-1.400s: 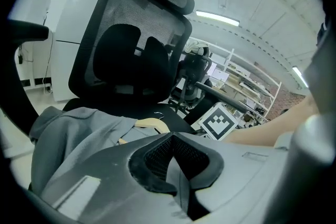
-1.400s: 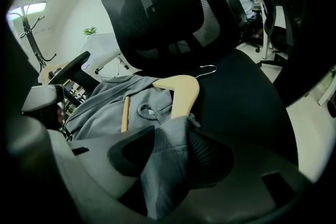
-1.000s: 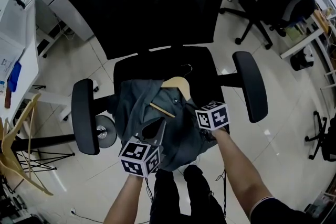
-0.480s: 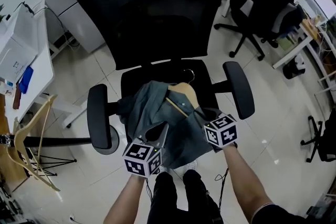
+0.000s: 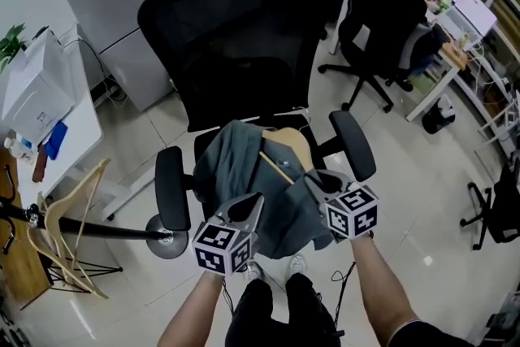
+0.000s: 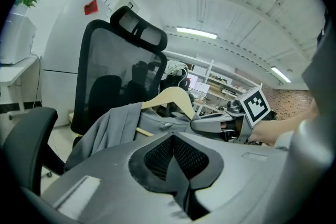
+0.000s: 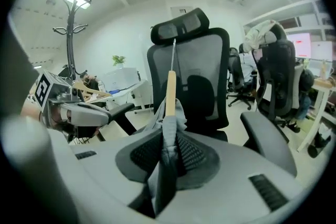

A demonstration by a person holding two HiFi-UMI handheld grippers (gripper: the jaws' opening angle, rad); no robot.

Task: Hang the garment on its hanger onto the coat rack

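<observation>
In the head view, we see the grey garment on its wooden hanger above the seat of a black office chair. Our left gripper is at the cloth's near edge and our right gripper is at its right side. In the left gripper view, the left jaws stand closed together with nothing between them. The garment drapes just ahead of them, and the hanger's pale shoulder rises above it. In the right gripper view, the right jaws are clamped on a fold of the garment, and the hanger's wood stands upright just past the pads, its metal hook pointing up in front of the chair back. The coat rack stands well off to the left, beside a white desk.
</observation>
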